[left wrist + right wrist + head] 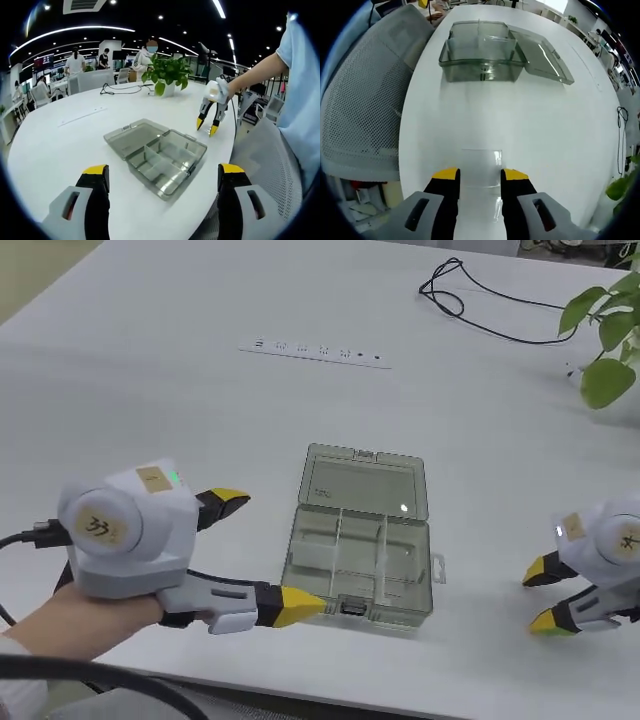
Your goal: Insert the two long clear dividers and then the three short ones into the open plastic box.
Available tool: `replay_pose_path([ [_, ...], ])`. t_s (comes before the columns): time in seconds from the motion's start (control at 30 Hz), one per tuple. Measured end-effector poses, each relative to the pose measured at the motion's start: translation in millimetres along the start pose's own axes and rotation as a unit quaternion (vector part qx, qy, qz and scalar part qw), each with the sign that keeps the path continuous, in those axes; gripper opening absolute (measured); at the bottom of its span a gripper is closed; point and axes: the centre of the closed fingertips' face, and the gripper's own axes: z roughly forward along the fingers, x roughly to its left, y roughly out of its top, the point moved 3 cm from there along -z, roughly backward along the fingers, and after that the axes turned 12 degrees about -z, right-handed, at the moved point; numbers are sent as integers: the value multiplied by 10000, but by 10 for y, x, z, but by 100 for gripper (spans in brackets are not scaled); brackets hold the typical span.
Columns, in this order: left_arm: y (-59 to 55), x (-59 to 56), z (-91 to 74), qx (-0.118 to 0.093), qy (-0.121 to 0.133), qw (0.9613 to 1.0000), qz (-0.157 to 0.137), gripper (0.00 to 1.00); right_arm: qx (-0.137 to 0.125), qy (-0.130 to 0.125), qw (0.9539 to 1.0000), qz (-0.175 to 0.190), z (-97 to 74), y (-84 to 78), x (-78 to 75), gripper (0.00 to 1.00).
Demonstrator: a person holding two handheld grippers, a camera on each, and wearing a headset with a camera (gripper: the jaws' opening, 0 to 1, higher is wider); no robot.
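Observation:
The open clear plastic box [356,608] sits mid-table with its lid [366,480] laid flat behind it and clear dividers standing inside; it also shows as box [131,156] and box [481,73]. My left gripper [262,553] hovers wide open just left of the box, with nothing between its jaws [163,172]. My right gripper [545,595] is well right of the box, near the table's front edge. It is open [480,174], and a short clear divider [481,162] lies on the table between its tips. I cannot tell whether the tips touch it. A second clear piece [496,210] lies under the gripper.
A white power strip [315,350] lies at the back, a black cable [470,300] loops at the far right, and a potted plant [605,330] stands at the right edge. A mesh chair [365,100] stands off the table's front edge. People sit in the background.

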Motion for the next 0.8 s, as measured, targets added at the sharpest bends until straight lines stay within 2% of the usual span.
replay_pose_path([
  [0.2,-57,-43,21,-20,-58,9999,-155,91,27,-35,10000,84,5,-3,-10,32],
  [0.33,-84,-65,27,-19,-117,9997,-228,91,1,-230,9995,224,-1,11,-32,32],
  [0.47,-97,-82,36,2,-177,9994,-304,90,-108,-316,9990,286,-37,85,-27,32],
  [0.6,-94,-107,66,48,-229,9989,-402,89,-353,-567,9972,327,-129,262,-93,32],
  [0.7,-84,-133,114,88,-273,9983,-516,86,-541,-801,9952,139,-236,456,-135,32],
  [0.77,-69,-154,138,87,-323,9976,-613,83,-577,-914,9941,71,-300,547,-153,32],
  [0.8,-59,-163,164,92,-345,9972,-663,82,-677,-1093,9917,-80,-353,641,-195,32],
])
